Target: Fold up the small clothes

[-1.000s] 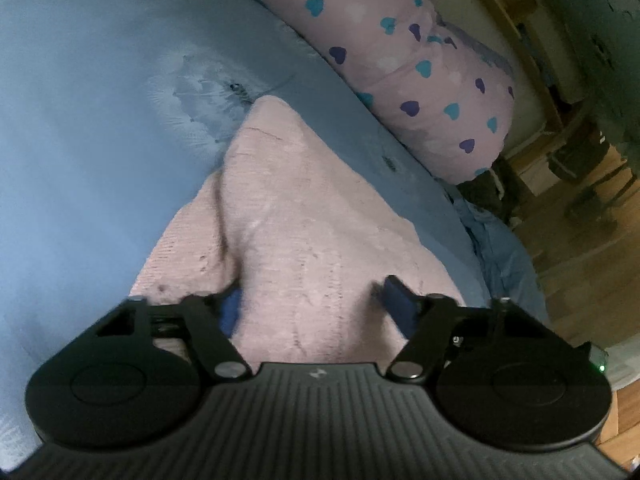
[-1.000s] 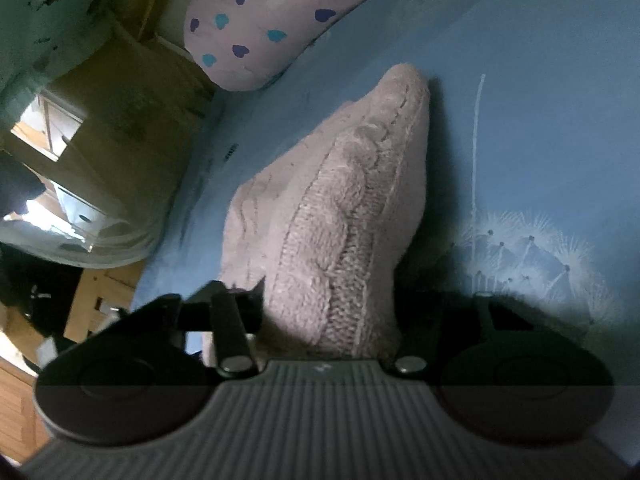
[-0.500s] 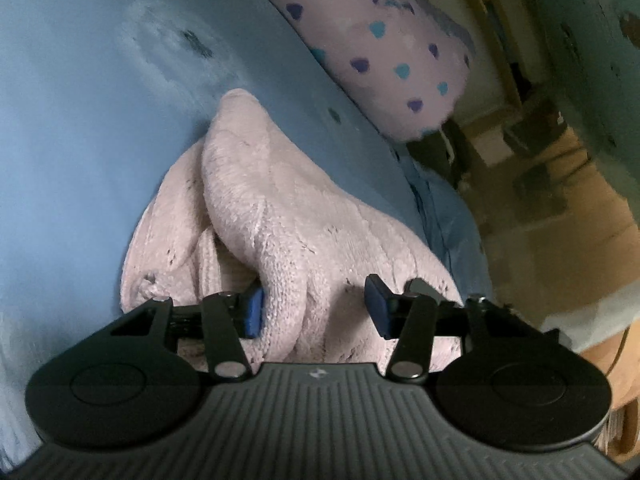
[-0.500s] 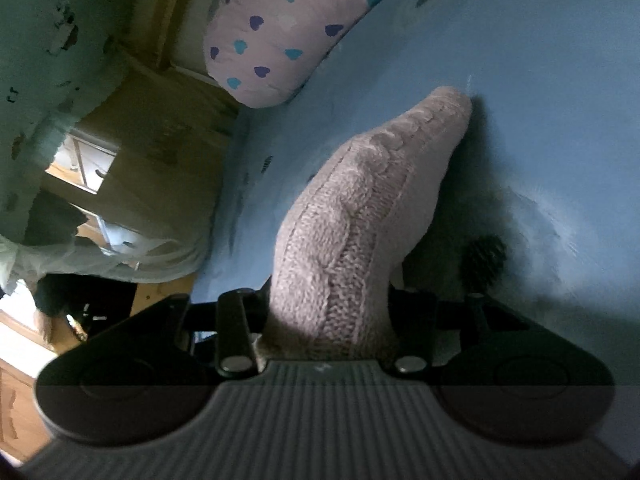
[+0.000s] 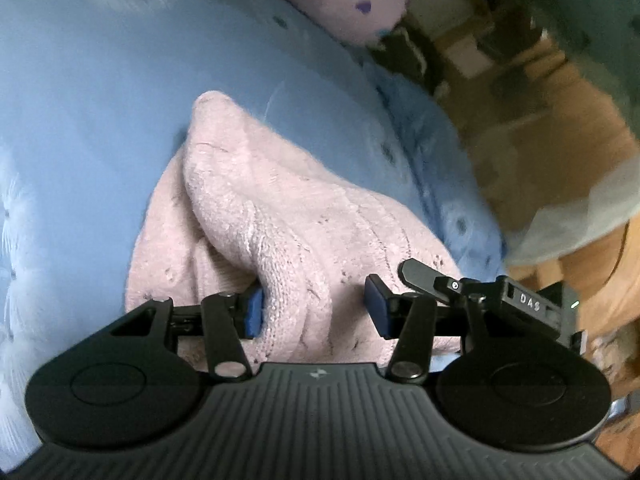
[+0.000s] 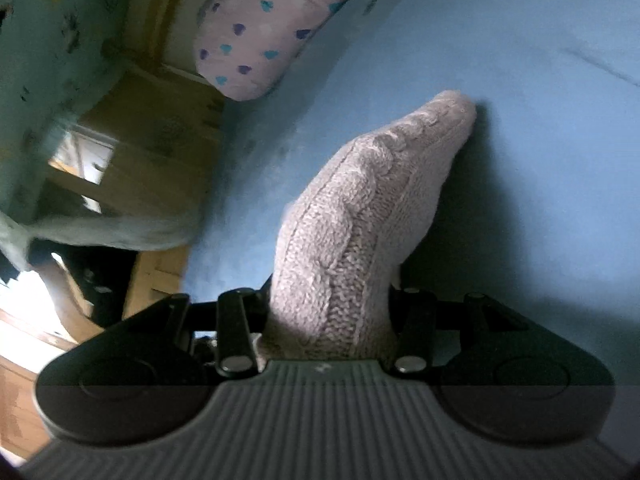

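On the blue bed [image 5: 100, 128], a pink knit sweater [image 5: 288, 236] lies bunched. Left gripper [image 5: 314, 312] has jaws apart, sweater fold between the pads, left pad touching it. Right gripper [image 6: 330, 312] clenched on a raised sweater fold. Heart-print pillow [image 6: 276, 28] well behind.

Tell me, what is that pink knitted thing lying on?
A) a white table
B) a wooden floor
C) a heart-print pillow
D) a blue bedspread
D: the pink knitted garment rests on the blue bedspread, with the heart-print pillow lying apart from it further up the bed.
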The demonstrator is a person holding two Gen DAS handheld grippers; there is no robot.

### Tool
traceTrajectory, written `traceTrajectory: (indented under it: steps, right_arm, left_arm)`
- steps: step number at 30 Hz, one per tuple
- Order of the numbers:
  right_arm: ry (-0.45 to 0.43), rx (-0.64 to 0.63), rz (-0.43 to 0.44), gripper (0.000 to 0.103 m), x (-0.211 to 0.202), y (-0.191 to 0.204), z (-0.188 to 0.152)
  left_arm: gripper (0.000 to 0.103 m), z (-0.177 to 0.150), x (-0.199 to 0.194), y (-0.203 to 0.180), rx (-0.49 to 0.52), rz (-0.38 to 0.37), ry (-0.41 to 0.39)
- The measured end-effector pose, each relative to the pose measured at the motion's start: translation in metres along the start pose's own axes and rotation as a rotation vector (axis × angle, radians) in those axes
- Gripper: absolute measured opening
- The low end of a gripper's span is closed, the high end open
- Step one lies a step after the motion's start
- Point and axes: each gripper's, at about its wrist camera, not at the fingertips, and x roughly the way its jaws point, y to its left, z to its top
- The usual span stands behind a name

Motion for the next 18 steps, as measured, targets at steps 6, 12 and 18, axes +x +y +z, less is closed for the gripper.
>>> traceTrajectory:
  steps: [6, 12, 18]
  right_arm:
    - [-0.035, -0.086, -0.249, 0.056, -0.015, -0.014, -0.025]
    - [-0.137, -0.158, -0.26, 0.055, -0.042, -0.008, -0.043]
    - [-0.15, -0.307, -0.36, 0.054, -0.042, 0.0, -0.054]
  left_arm:
    - [0.057, -0.027, 0.005, -0.015, 0.158, 0.192, -0.005]
    - [0.058, -0.034, 0.001, -0.013, 0.217, 0.268, -0.032]
    - [0.059, -0.036, 0.008, -0.013, 0.268, 0.3, -0.032]
